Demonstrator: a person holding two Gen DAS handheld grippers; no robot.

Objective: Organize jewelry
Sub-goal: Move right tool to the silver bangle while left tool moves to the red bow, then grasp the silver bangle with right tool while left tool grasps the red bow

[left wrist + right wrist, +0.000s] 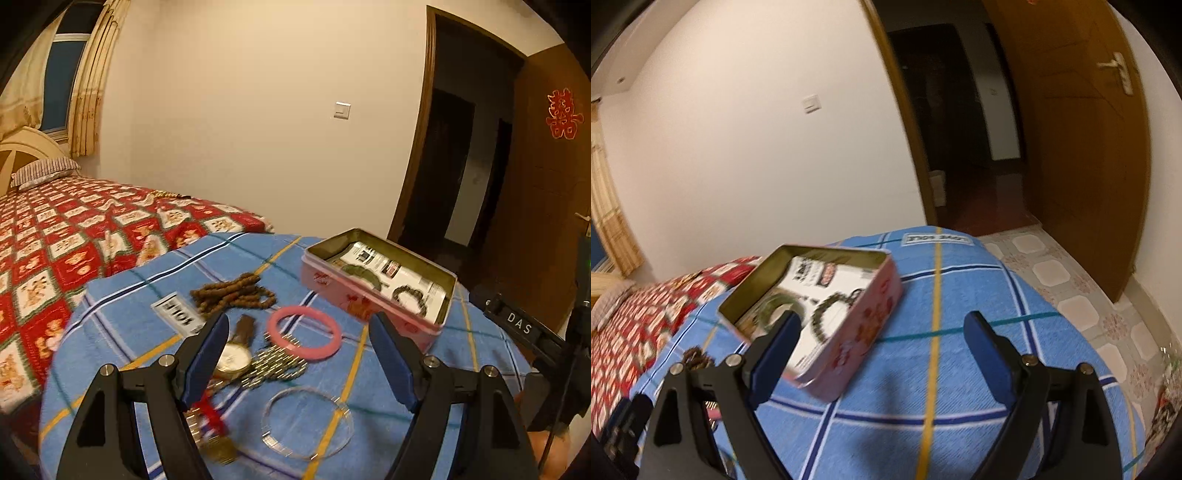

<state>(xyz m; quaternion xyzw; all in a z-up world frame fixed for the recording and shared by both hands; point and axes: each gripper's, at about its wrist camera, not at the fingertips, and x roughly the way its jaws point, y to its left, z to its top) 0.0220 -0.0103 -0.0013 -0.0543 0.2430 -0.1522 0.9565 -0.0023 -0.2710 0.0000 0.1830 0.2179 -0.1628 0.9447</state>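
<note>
A pink tin box (369, 299) lies open on the blue checked cloth (147, 291), with a bead bracelet (410, 295) and a green item inside. In front of it lie a pink bangle (303, 338), a brown bead string (232, 295), a gold watch (233, 357), a glittering chain (273, 365) and a clear bangle (306, 422). My left gripper (299, 325) is open and empty above the pink bangle. My right gripper (882, 325) is open and empty, just right of the tin (827, 314).
A bed with a red patterned cover (74, 236) stands to the left. An open brown door (1082, 147) and a tiled floor (1089, 302) are to the right. The other gripper's black body (532, 332) shows at the left wrist view's right edge.
</note>
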